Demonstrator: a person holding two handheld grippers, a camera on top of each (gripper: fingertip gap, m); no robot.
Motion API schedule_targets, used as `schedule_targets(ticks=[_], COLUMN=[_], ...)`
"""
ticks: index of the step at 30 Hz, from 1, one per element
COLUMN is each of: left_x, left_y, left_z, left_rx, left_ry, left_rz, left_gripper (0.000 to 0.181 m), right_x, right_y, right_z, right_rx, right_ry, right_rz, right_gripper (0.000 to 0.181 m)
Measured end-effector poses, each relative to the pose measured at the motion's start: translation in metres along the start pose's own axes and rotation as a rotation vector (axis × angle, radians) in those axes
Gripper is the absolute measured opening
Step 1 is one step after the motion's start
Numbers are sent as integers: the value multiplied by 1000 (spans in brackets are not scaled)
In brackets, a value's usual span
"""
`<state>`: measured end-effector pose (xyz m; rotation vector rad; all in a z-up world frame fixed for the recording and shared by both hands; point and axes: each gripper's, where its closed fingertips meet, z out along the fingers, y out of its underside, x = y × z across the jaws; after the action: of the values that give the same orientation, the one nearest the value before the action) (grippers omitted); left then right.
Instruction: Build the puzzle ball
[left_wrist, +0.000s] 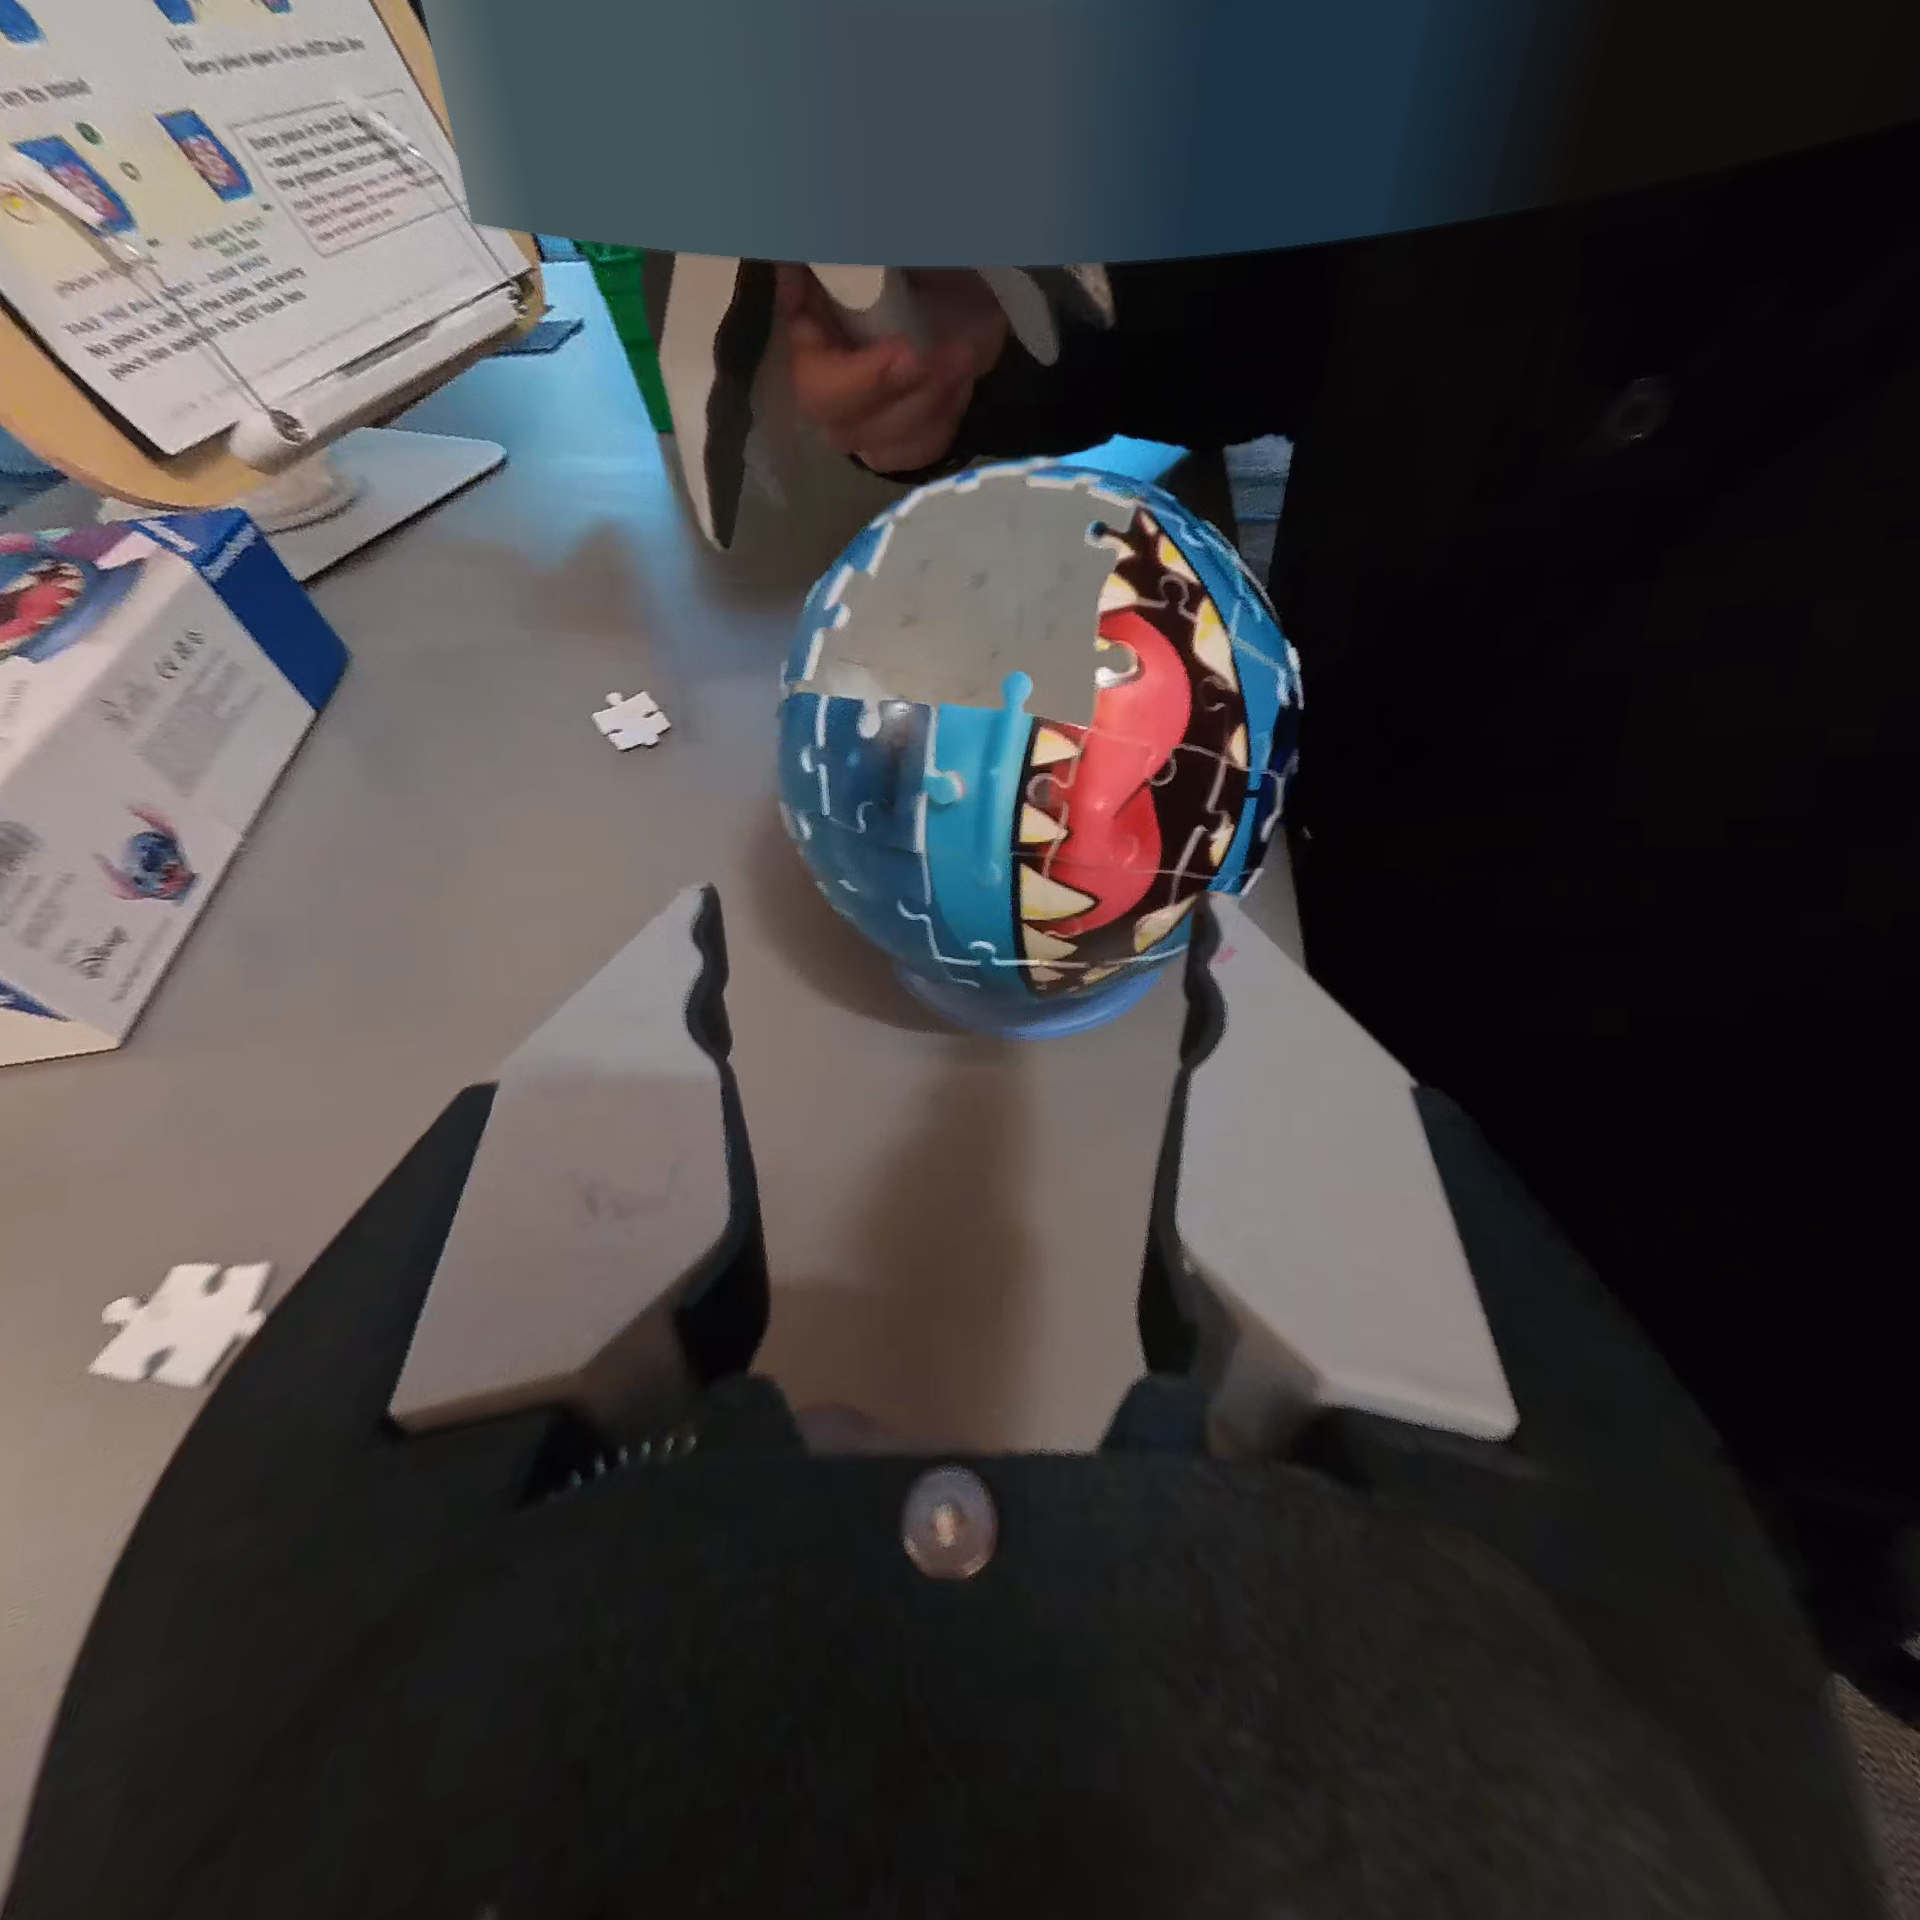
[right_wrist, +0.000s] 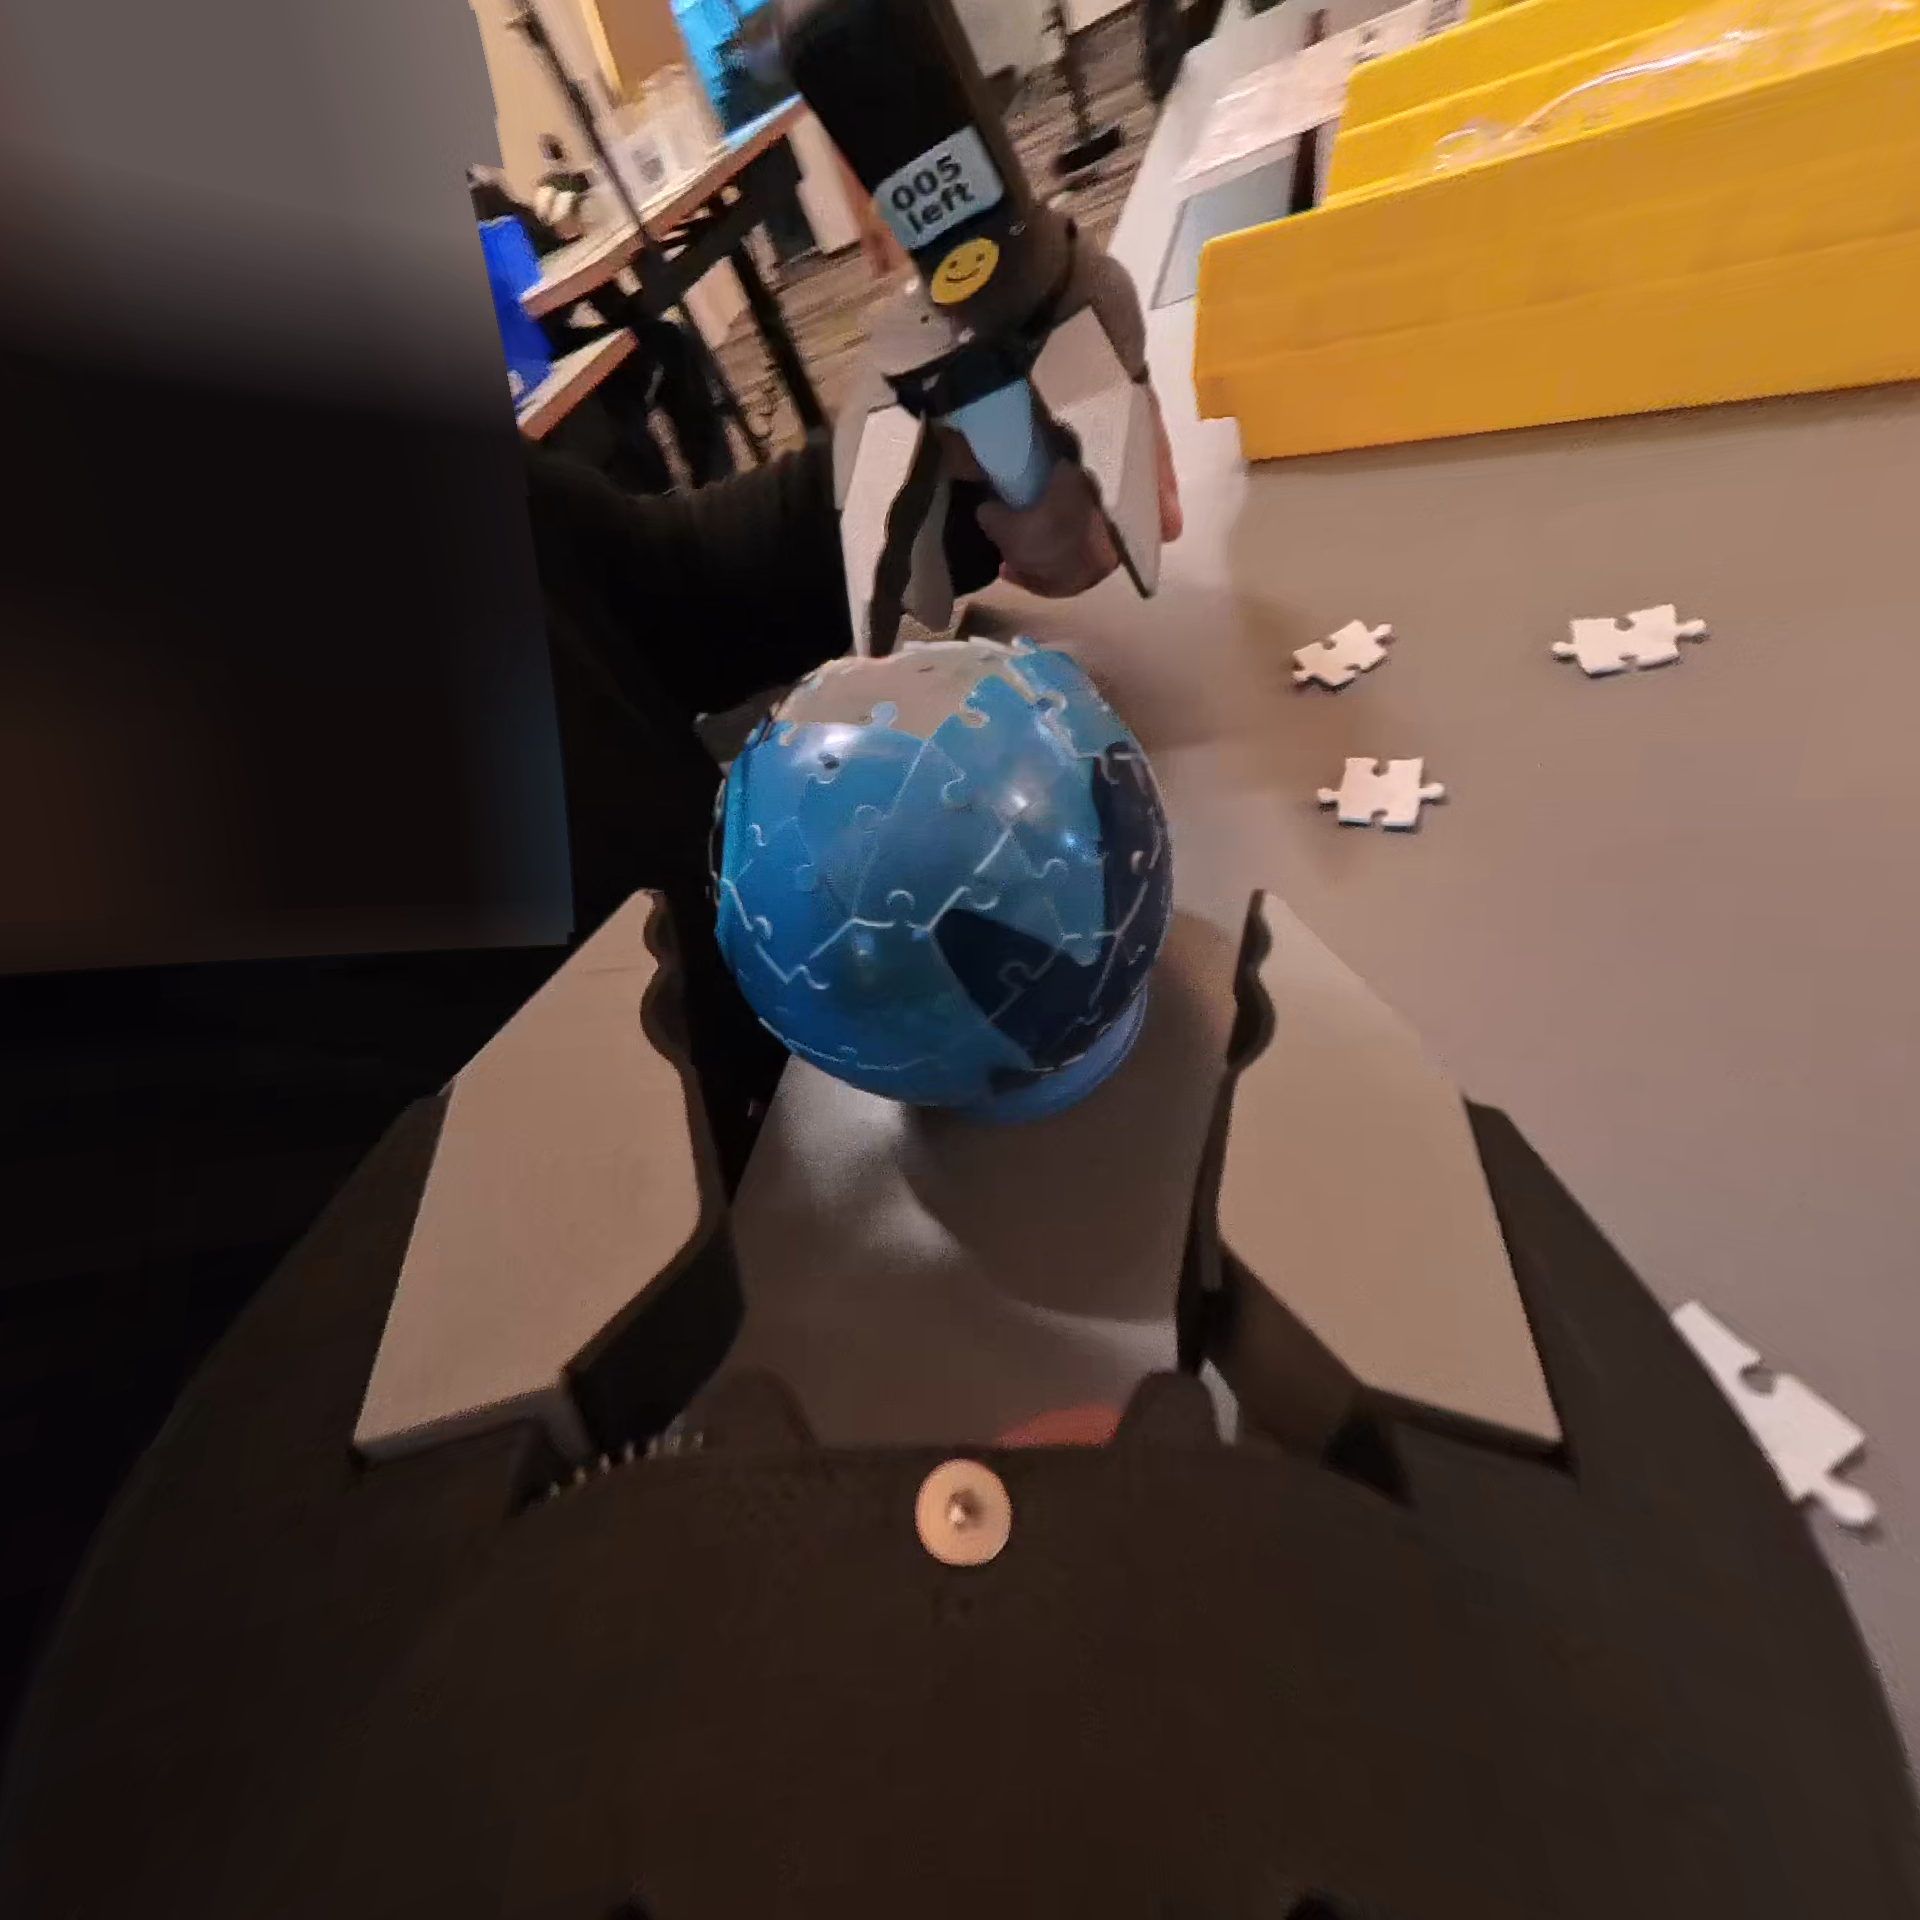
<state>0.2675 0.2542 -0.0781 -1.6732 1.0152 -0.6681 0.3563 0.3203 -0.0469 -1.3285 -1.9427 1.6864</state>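
The puzzle ball (left_wrist: 1039, 790) stands on a blue ring stand (left_wrist: 1029, 1016) on the grey table. It is mostly blue with a toothy red mouth. An unfilled gap (left_wrist: 977, 603) at its upper left shows the grey inside. My left gripper (left_wrist: 956, 914) is open and empty, its tips just short of the ball's base. My right gripper (right_wrist: 956, 914) is open and empty, with the ball (right_wrist: 935, 883) just beyond its tips. The left gripper (right_wrist: 1010, 613) also shows behind the ball, one fingertip near the ball's top gap.
Loose white-backed pieces lie on the table (left_wrist: 631, 719) (left_wrist: 182, 1322) and to the right in the right wrist view (right_wrist: 1342, 652) (right_wrist: 1626, 639) (right_wrist: 1380, 792) (right_wrist: 1777, 1413). The puzzle box (left_wrist: 135, 769) and an instruction sheet on a stand (left_wrist: 239, 229) are at the left. Yellow bins (right_wrist: 1558, 260) stand at the back. My right fingertips sit around 12 cm from my left ones.
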Motion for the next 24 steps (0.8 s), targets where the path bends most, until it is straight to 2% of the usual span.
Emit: schedule_targets(ticks=[4, 8, 24], left_x=[7, 10, 17], left_y=[6, 10, 10], left_z=[12, 21, 35], left_rx=[-7, 2, 29], left_ry=[30, 33, 2], left_rz=[-15, -23, 22], left_gripper=[94, 95, 92], right_x=[-21, -25, -5], right_y=[6, 21, 47], right_z=[11, 27, 50], right_rx=[18, -28, -98], right_ry=[73, 144, 193], right_rz=[-5, -22, -54], right_gripper=[111, 121, 115])
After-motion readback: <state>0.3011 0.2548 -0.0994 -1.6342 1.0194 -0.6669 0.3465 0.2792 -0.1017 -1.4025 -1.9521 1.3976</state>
